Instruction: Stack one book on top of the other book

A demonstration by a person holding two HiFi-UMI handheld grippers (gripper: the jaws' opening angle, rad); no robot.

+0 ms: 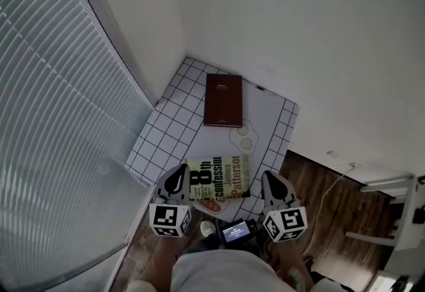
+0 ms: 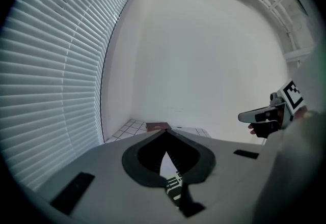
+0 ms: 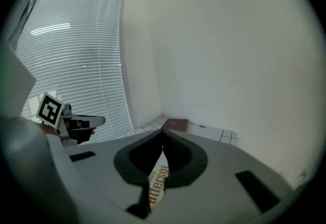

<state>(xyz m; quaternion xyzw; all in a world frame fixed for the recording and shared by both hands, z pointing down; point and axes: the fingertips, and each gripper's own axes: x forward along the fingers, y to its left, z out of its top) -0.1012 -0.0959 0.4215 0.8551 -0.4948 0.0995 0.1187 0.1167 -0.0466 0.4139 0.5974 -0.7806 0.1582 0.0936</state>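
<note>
**Item 1, paperback** (image 1: 219,178): pale green cover with large print, lying flat at the near edge of the table (image 1: 169,131). It sits betw. the two grippers. In both gripper views a strip of its cover shows low in the gap under the fingers.

**Item 2, dark red book** (image 1: 223,99): hardcover, flat on the table's far half, near the wall (image 1: 299,32). Well apart from item 1, nothing on top of it.

**L gripper** (image 1: 178,178): at the paperback's left edge, marker cube toward the person. Fingers pressed together tip to tip, nothing pinched. Contact w/ the book can't be told.

**R gripper** (image 1: 272,181): at the paperback's right edge, roughly level w/ the L gripper. Fingers likewise pressed together, nothing pinched. Contact w/ the book can't be told.

**Table**: white top w/ black grid lines and a plain white patch in the centre, set in a room corner.

**Surroundings**: slatted blinds (image 1: 53,118) to the left, white wall behind. Wood floor (image 1: 312,218) to the right, w/ a thin white cable (image 1: 330,188) across it.
</note>
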